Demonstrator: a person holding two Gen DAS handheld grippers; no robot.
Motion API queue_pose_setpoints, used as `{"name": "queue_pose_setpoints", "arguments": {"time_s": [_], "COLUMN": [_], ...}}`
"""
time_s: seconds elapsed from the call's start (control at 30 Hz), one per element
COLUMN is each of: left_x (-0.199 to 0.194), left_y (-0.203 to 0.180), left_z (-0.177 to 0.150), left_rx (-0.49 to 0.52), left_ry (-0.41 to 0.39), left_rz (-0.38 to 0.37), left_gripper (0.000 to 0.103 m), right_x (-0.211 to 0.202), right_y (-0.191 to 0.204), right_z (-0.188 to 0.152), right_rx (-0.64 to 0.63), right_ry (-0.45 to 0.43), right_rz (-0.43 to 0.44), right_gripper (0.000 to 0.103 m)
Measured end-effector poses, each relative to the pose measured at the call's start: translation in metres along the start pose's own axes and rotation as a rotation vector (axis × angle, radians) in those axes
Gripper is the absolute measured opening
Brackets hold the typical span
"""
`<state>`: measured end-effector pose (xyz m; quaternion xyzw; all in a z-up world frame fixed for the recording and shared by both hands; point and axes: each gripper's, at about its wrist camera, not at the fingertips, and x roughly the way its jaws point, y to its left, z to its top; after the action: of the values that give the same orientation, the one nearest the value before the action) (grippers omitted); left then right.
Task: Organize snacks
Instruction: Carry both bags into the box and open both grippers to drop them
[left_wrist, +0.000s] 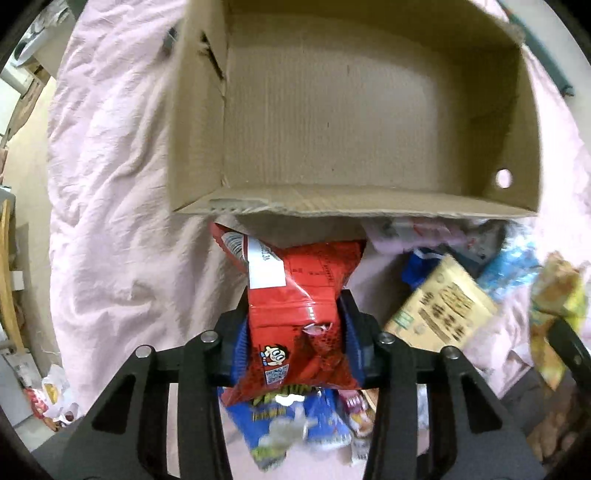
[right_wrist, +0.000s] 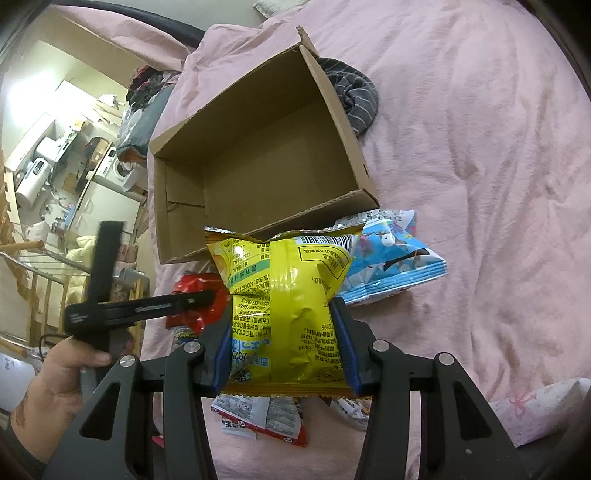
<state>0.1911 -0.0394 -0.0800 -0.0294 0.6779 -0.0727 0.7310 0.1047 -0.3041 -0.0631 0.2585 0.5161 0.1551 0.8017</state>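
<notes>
The left tongs (left_wrist: 295, 328) pinch a red snack bag (left_wrist: 295, 295) nearest the empty cardboard box (left_wrist: 369, 110) just beyond, while the right tongs (right_wrist: 282, 339) pinch a yellow snack bag (right_wrist: 284, 295).

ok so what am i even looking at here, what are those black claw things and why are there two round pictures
Each black claw is a hand-held gripper, one per hand, with a fisheye camera looking along its fingers. That gives two round pictures. The left gripper is shut on a red snack bag. The right gripper is shut on a yellow snack bag. Both face an empty cardboard box on a pink bedsheet. More snacks lie loose nearby, such as a light blue packet. In the right view the person's left hand shows.
</notes>
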Motion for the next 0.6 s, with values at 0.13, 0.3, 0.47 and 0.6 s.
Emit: {"name": "queue_pose_setpoints", "arguments": {"time_s": [0.13,0.3,0.47,0.6], "left_x": [-0.035,-0.076,-0.096,-0.110], "left_y": [0.004,0.012,0.012,0.011], "left_z": [-0.015,-0.039,-0.046,-0.023], "left_rx": [-0.005,-0.024,-0.027,-0.038], "left_ry": [-0.059,-0.164,-0.299,-0.370], "left_rz": [-0.043,-0.071,-0.081,-0.095], "left_gripper": [0.038,0.038,0.038,0.039], "right_x": [-0.002,-0.007,-0.011,-0.004], "right_y": [0.003,0.012,0.033,0.049], "right_z": [-0.003,-0.003,0.014,0.043], "right_rx": [-0.015,-0.036,-0.095,-0.135], "right_ry": [0.000,-0.007,-0.024,-0.046], "right_rz": [0.003,0.004,-0.020,-0.036], "right_gripper": [0.050,0.050,0.050,0.050]}}
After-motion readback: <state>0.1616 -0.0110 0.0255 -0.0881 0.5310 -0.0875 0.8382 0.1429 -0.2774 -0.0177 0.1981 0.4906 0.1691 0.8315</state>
